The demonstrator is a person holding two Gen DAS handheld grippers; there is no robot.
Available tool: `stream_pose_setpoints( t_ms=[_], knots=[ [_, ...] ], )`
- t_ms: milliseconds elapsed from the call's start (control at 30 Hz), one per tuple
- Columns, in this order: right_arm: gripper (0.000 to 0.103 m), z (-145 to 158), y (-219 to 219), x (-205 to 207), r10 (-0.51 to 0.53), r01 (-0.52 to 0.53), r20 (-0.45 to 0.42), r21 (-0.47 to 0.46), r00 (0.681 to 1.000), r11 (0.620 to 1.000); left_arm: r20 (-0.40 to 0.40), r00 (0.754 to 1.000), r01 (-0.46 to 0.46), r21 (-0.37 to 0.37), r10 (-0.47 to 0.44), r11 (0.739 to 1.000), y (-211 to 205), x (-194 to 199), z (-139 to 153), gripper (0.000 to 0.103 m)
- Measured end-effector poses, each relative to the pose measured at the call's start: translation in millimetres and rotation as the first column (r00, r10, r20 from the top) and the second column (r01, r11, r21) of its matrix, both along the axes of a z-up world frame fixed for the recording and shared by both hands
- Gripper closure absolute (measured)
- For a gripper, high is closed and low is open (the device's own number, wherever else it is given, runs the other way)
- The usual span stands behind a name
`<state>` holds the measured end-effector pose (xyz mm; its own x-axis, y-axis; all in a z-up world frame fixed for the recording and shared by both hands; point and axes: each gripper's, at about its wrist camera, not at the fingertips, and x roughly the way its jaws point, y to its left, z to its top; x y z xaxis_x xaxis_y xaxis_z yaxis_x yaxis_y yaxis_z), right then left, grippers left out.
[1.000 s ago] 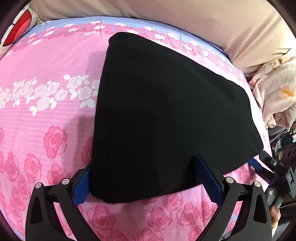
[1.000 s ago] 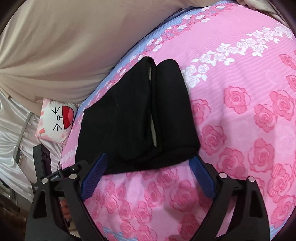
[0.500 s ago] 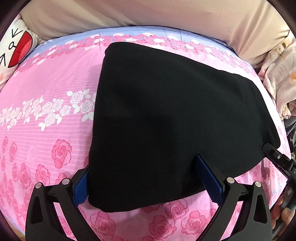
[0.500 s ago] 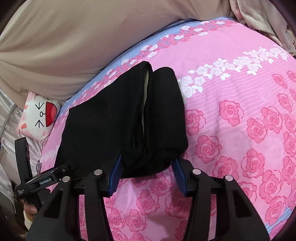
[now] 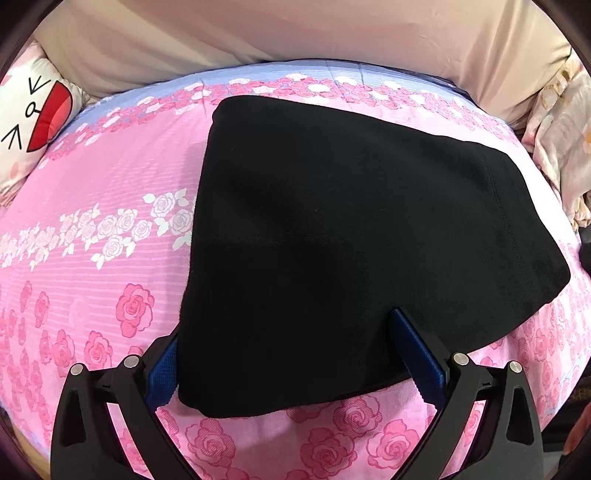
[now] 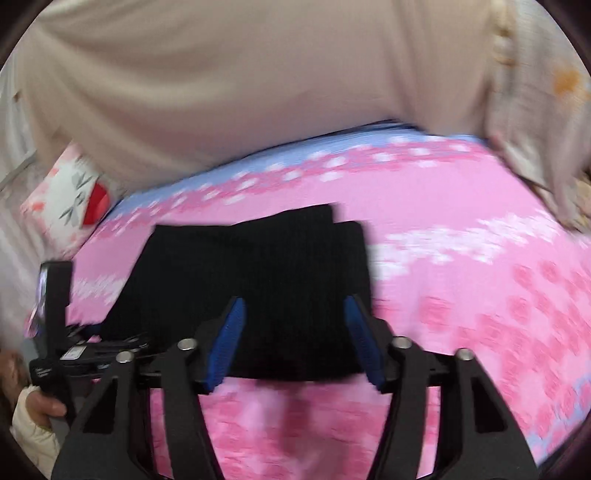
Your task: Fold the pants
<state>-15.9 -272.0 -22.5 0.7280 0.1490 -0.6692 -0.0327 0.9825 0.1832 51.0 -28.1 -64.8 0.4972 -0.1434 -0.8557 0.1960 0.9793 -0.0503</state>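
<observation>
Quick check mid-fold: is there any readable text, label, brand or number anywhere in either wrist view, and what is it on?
No words or numbers can be read.
Left claw body, right wrist view: a small white label with print, too blurred to read.
Cartoon pillow: drawn face marks and a red mouth only, no lettering.
Black pants: no tag or logo visible.
Pink rose bedsheet: floral print only, no text.

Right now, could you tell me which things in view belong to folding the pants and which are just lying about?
For the job:
black pants
left hand-held gripper
right hand-held gripper

Lying about:
cartoon pillow
beige cloth
crumpled blanket
pink rose bedsheet
</observation>
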Motion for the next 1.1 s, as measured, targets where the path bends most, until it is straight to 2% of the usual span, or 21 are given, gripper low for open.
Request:
stream_pose_setpoints(
  t_ms=[33, 67, 100, 167, 333, 433, 500, 567, 600, 633, 700, 767, 833, 900, 933, 1000, 1100],
  knots=[
    [0.081, -10.4, 8.0, 7.7, 0.009, -0.011, -0.039, -0.054, 0.999, 0.998, 0.002, 1.0, 0.001, 0.003, -0.001, 1.0, -0.1, -0.2, 0.0, 0.005],
    [0.099, -28.6, 11.0, 15.7, -0.02, 0.007, -0.094, -0.136, 0.995, 0.991, 0.002, 1.0, 0.004, 0.003, -0.004, 1.0, 0.4, -0.2, -0.1, 0.005],
    [0.103, -37.4, 5.4, 16.8, -0.02, 0.007, -0.093, -0.135, 0.995, 0.991, 0.001, 1.0, 0.007, 0.0, -0.007, 1.0, 0.8, -0.2, -0.1, 0.005],
    [0.103, -32.2, -4.1, 16.8, -0.019, 0.011, -0.106, -0.071, 0.994, 0.997, -0.001, 1.0, 0.016, 0.0, -0.016, 1.0, 1.1, -1.0, 0.2, 0.005],
    [0.1, 7.9, -1.8, 27.4, -0.023, 0.017, -0.045, -0.129, 0.999, 0.992, 0.016, 1.0, 0.016, 0.023, -0.016, 1.0, -3.7, -3.7, 2.6, 0.005],
    [0.099, 24.8, 2.6, 58.1, -0.005, 0.003, -0.013, -0.168, 1.0, 0.986, 0.025, 0.999, 0.018, 0.038, -0.019, 0.999, -6.0, -4.4, 4.6, 0.005],
    [0.098, 23.0, 5.2, 83.0, 0.015, -0.02, -0.029, -0.189, 0.999, 0.982, 0.024, 0.999, 0.023, 0.038, -0.024, 0.999, -5.0, -3.7, 4.9, 0.005],
    [0.098, 3.5, 7.1, 115.8, 0.057, -0.08, -0.119, -0.203, 0.991, 0.976, 0.018, 0.999, 0.027, 0.033, -0.028, 0.999, -3.2, -2.1, 4.4, 0.005],
    [0.103, -11.3, 6.2, 127.6, 0.041, -0.085, -0.164, -0.268, 0.986, 0.96, 0.015, 0.999, 0.03, 0.031, -0.031, 0.999, -2.4, -1.6, 4.4, 0.005],
    [0.103, -27.1, -0.4, 135.8, -0.002, -0.063, -0.185, -0.347, 0.983, 0.936, 0.016, 0.999, 0.035, 0.032, -0.035, 0.999, -2.1, -1.4, 4.6, 0.005],
    [0.103, -29.0, -18.5, 135.3, 0.004, -0.05, -0.188, -0.239, 0.982, 0.97, 0.031, 0.998, 0.047, 0.041, -0.048, 0.998, -2.2, -3.0, 6.8, 0.005],
    [0.103, -13.6, -27.8, 124.3, 0.014, -0.045, -0.183, -0.169, 0.983, 0.985, 0.06, 0.997, 0.049, 0.075, -0.053, 0.996, -3.2, -6.0, 11.3, 0.005],
    [0.087, -0.7, -33.4, 108.5, -0.001, -0.024, -0.158, -0.154, 0.987, 0.988, 0.106, 0.993, 0.049, 0.099, -0.059, 0.994, -2.9, -10.0, 21.5, 0.006],
    [0.038, 6.7, -47.6, 89.2, 0.035, -0.043, -0.166, -0.049, 0.986, 0.998, 0.119, 0.989, 0.075, 0.086, -0.085, 0.993, -1.2, -11.6, 29.0, 0.006],
    [0.033, 7.2, -51.5, 79.4, 0.063, -0.064, -0.173, 0.003, 0.983, 0.998, 0.103, 0.989, 0.097, 0.066, -0.104, 0.993, 0.0, -10.2, 29.6, 0.006],
    [0.034, -3.3, -57.4, 65.4, 0.116, -0.096, -0.236, 0.092, 0.965, 0.991, 0.049, 0.99, 0.129, 0.005, -0.129, 0.992, 2.9, -3.2, 24.9, 0.006],
    [0.033, -26.0, -56.7, 57.2, 0.155, -0.114, -0.3, 0.149, 0.941, 0.982, -0.021, 0.992, 0.12, -0.049, -0.121, 0.992, 4.9, 10.4, 12.7, 0.006]
  ],
)
